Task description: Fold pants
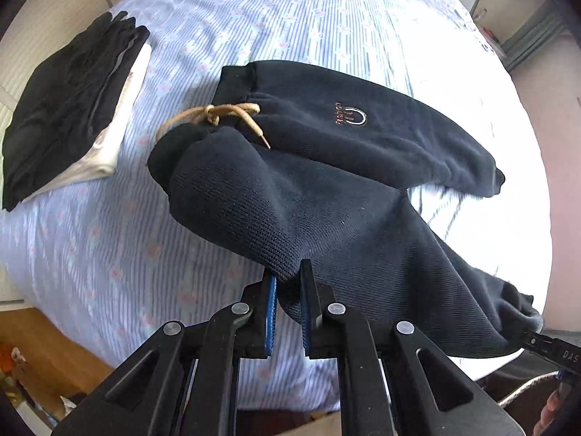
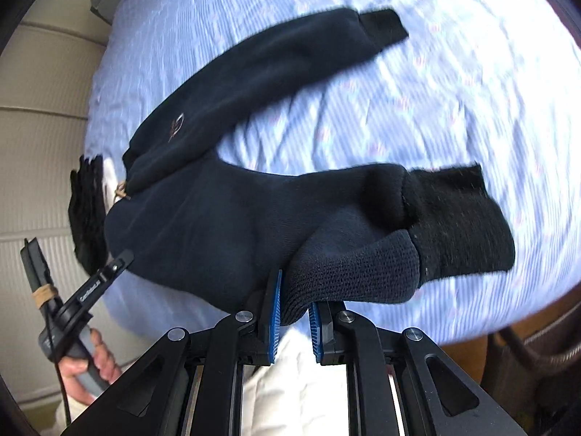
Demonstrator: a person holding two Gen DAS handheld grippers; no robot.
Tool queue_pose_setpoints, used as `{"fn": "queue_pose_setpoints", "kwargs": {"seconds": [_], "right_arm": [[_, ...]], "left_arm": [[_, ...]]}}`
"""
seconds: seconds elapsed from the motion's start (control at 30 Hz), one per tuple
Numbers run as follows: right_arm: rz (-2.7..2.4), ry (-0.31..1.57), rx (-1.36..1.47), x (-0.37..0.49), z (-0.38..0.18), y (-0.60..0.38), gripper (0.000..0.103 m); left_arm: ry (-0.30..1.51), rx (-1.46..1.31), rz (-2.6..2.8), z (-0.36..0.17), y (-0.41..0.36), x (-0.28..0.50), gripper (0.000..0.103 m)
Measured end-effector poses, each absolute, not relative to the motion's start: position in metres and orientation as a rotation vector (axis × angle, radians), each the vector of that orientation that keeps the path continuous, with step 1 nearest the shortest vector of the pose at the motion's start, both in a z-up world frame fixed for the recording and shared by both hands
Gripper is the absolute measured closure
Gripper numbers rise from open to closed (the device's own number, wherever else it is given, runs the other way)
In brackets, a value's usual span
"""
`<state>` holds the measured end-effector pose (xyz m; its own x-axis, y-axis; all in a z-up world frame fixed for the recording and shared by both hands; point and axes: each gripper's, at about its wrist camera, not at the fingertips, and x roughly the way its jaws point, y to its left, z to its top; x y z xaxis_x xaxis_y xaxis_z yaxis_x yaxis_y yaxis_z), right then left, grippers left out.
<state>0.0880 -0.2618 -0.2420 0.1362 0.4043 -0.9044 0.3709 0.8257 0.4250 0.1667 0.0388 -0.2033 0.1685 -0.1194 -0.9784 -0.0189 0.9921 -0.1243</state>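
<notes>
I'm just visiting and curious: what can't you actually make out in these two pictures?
- Logo on the pants: lettering too small in left view, blurred in right.
- Folded stack: lower layers covered by the black top garment.
- Left gripper and right gripper: cloth hides the pinched edges.

bed sheet [image 1: 254, 18]: blue striped (sunlit far side) | floor [image 1: 47, 348]: wood | wall [image 2: 43, 138]: cream panels

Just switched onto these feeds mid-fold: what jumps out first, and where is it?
The dark navy pants dominate both views, spread across the blue striped bedsheet, with a tan drawstring knotted at the waistband. The left gripper pinches the fabric near the waist, and the right gripper pinches a leg near its black cuff. A stack of folded clothes sits at the bed's far left.
</notes>
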Motion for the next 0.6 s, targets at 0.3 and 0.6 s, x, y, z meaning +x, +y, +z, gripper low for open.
{"fn": "queue_pose_setpoints", "kwargs": {"seconds": [0.3,0.6], "right_arm": [[0.017,1.443,0.745,0.097,-0.229,-0.272,0.088],[-0.052,1.328,0.772,0.183,-0.213,-0.306,0.088]], "left_arm": [[1.433,-0.114,-0.048,-0.202,0.032,0.197,0.091],[1.365,-0.128,-0.028,-0.192,0.011,0.29,0.09]]}}
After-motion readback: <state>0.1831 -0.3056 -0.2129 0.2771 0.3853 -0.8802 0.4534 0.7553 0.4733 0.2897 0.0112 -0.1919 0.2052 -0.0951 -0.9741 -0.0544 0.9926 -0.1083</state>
